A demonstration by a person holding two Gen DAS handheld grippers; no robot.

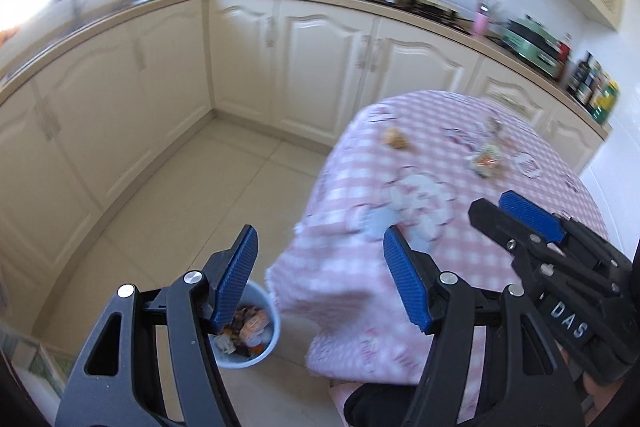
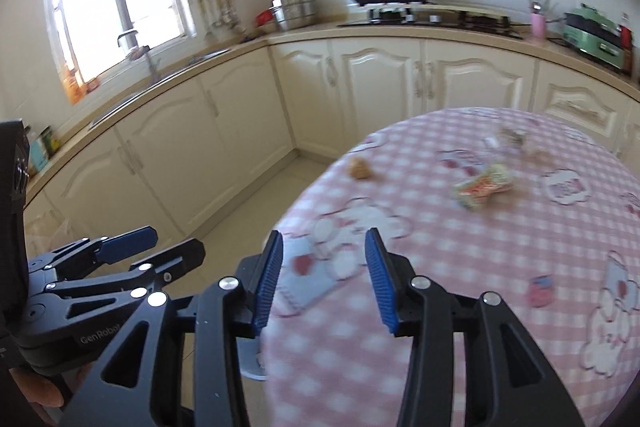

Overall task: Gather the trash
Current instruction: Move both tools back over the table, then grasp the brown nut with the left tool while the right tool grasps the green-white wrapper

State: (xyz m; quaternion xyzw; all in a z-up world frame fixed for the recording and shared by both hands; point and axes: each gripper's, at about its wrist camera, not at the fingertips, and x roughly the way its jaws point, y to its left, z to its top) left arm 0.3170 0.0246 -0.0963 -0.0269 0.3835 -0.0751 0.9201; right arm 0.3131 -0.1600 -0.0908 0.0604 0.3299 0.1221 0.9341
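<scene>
Now reaching back for more trash

Both hand-held grippers, left point(image 1: 320, 279) and right point(image 2: 324, 281), are hanging open and empty over the tabletop's point(image 2: 460, 267) near edge, wrapper point(image 2: 482, 187) waiting.

Crumpled wrapper point(image 2: 483, 187) and brown scrap point(image 2: 361, 169) apart on checked tablecloth point(image 2: 440, 307)

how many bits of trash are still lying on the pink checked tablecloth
3, though blur may hide more. A brown lump sits near the table's left edge, a crumpled colourful wrapper lies mid-table, and a pale scrap cluster sits farther back toward the cabinets.
</scene>
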